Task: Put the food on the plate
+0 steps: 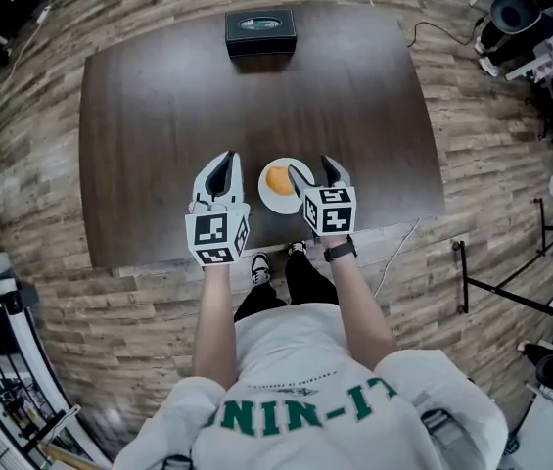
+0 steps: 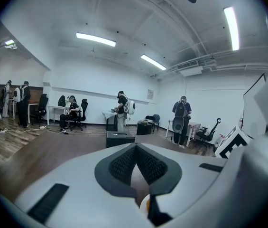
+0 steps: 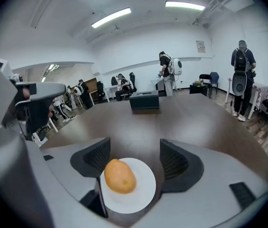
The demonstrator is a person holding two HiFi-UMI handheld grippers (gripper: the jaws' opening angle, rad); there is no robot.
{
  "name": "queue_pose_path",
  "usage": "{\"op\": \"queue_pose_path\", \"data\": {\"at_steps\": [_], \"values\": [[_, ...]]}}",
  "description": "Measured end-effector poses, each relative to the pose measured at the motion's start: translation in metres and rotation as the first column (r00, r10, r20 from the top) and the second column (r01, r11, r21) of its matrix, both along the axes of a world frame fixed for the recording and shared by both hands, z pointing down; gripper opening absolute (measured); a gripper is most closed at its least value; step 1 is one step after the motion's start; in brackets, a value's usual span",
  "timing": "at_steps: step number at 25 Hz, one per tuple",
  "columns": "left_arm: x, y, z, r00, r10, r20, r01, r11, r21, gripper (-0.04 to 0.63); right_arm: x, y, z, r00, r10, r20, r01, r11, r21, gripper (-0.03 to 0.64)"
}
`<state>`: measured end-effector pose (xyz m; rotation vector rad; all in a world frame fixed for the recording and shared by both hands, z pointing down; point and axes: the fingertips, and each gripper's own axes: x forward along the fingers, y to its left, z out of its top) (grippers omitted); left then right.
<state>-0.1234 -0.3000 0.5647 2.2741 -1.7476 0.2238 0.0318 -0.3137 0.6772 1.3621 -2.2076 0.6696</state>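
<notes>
An orange, egg-shaped piece of food [image 1: 278,179] lies on a small white plate [image 1: 281,205] near the front edge of the dark table [image 1: 256,96]. My right gripper [image 1: 315,171] hovers at the plate's right side, open and holding nothing. In the right gripper view the food [image 3: 120,176] rests on the plate [image 3: 143,196] below and between the spread fingers of that gripper [image 3: 134,151], touching neither. My left gripper [image 1: 220,162] is just left of the plate with its pads together and nothing held. In its own view the left gripper [image 2: 135,148] shows its pads meeting.
A black box [image 1: 260,30] stands at the table's far edge, also visible as the box [image 3: 144,100] in the right gripper view. The person's shoes and legs are at the near table edge. Several people, chairs and desks fill the room behind.
</notes>
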Motion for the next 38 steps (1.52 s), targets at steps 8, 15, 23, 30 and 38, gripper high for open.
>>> {"op": "queue_pose_path", "data": {"at_steps": [8,15,23,30,38], "values": [[0.005,-0.005,-0.040,1.000,0.012,0.016,-0.013,0.998,0.059,0.013,0.006,-0.017,-0.090,0.998,0.026,0.052,-0.034,0.985,0.169,0.271],[0.020,-0.012,-0.084,0.998,0.039,0.040,-0.044,0.990,0.137,0.012,0.013,-0.023,-0.160,0.997,0.033,0.070,-0.054,0.946,0.319,0.185],[0.031,-0.013,-0.124,0.997,0.047,0.056,-0.059,0.975,0.215,0.012,0.024,-0.019,-0.228,0.993,0.025,0.119,-0.076,0.893,0.443,0.127],[0.038,-0.008,-0.143,0.998,0.047,0.042,-0.056,0.966,0.251,0.012,0.030,-0.006,-0.265,0.991,0.014,0.132,-0.081,0.851,0.519,0.081],[0.041,-0.001,-0.154,0.998,0.052,0.036,-0.060,0.959,0.278,0.012,0.030,0.001,-0.270,0.991,0.013,0.133,-0.082,0.848,0.524,0.024]]}}
